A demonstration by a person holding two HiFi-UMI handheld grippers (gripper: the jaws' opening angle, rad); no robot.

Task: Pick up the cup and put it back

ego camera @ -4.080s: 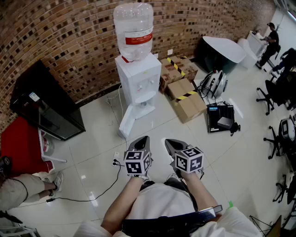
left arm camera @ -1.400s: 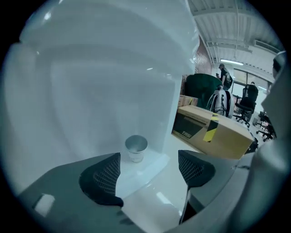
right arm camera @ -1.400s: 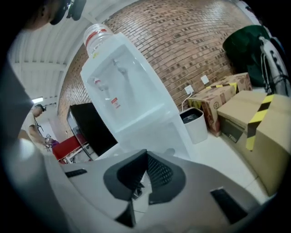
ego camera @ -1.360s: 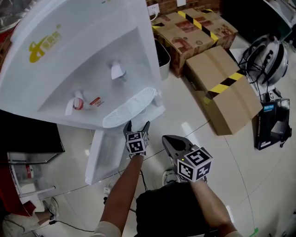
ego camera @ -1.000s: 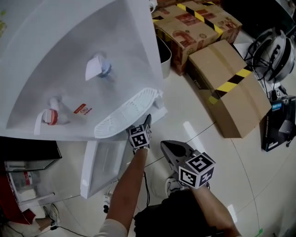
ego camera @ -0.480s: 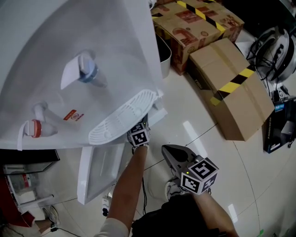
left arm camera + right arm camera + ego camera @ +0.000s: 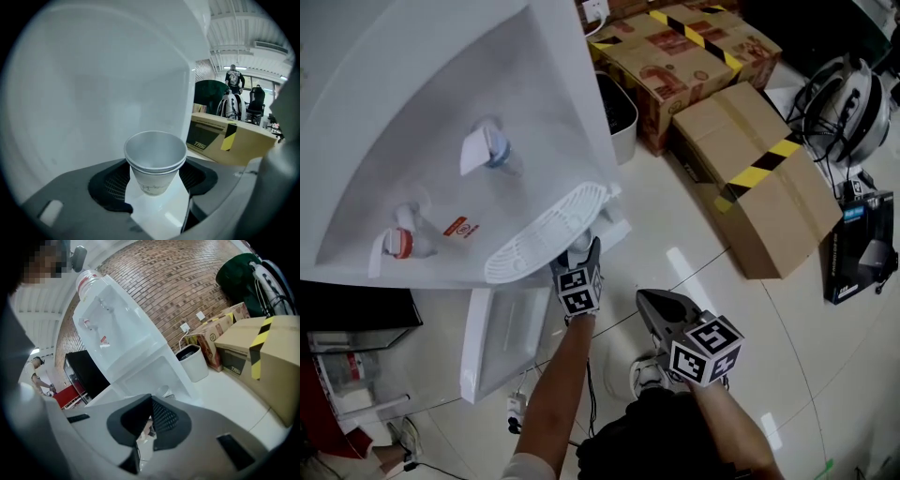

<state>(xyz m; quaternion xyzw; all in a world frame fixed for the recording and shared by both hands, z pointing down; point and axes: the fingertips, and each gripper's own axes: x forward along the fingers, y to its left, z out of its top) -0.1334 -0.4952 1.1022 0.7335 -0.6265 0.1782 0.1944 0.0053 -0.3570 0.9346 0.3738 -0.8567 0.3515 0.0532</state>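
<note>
Two stacked paper cups stand upright on a white shelf inside the water dispenser, below its drip tray. My left gripper reaches in under the tray, and its jaws are closing with the cups between the dark pads; I see no firm press on the cup wall. In the head view the left gripper points into the lower compartment. My right gripper hangs lower right, shut and empty. In the right gripper view, past the right gripper, the cup shows small in the compartment.
The compartment's white door hangs open to the left of my left arm. A white bin and cardboard boxes with yellow-black tape stand right of the dispenser. A cable and a plug lie on the tiled floor.
The left gripper has stayed at the drip tray's edge and pushed slightly further in under it. The right gripper has barely moved. The head camera has shifted a little.
</note>
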